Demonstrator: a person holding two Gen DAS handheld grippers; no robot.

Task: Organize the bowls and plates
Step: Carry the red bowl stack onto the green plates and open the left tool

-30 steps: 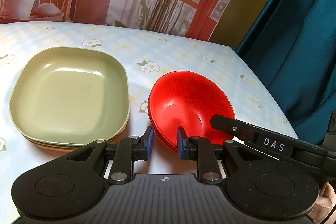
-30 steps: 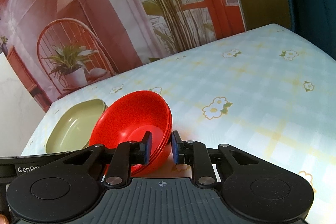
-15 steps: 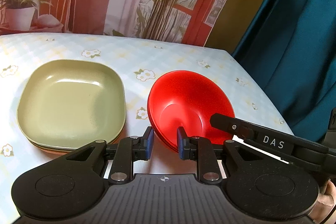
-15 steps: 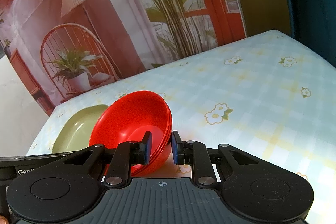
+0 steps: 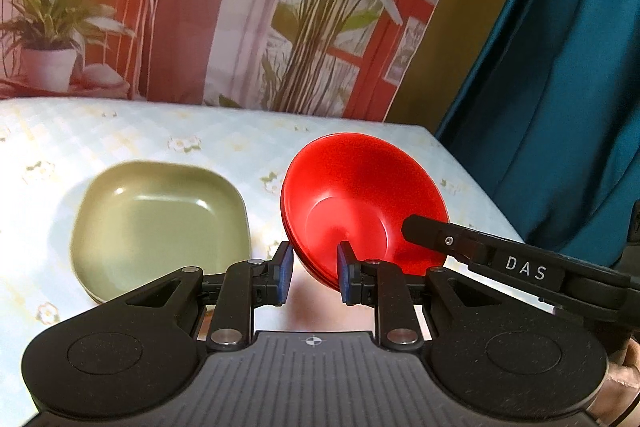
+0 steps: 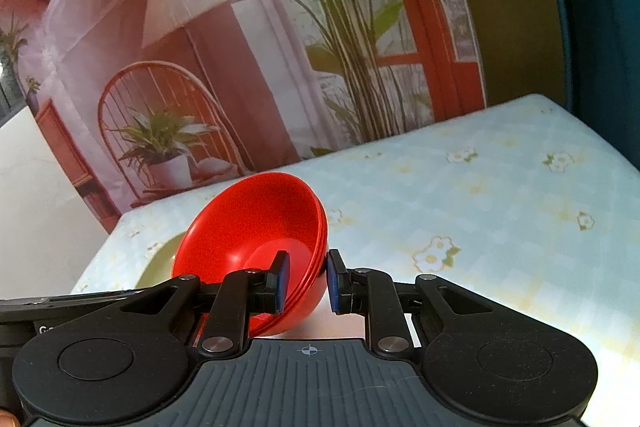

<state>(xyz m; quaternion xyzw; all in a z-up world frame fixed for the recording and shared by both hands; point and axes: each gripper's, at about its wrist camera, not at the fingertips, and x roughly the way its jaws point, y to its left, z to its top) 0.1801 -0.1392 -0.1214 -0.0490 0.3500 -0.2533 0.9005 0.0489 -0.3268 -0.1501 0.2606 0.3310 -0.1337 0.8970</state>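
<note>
Tabletop (image 5: 360, 143) covered in pale blue checked cloth with small flower prints. Behind the tabletop hangs a printed backdrop (image 5: 248, 7) showing a potted plant, red chair and window; right of the tabletop, a teal curtain (image 5: 560, 87).

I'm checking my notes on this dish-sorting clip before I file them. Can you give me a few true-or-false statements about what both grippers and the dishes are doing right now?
1. Both grippers grip the rim of the nested stack of red plastic bowls. True: the left gripper and the right gripper each have one finger inside and one outside the rim.
2. The stack is a single bowl. False: several rims show, nested.
3. The sage-green square plate sits to the right of the bowls in the left wrist view. False: it lies to their left.
4. The green plate is empty. True.
5. The floral checked tablecloth is plain white. False: it is pale blue with flowers.
</note>
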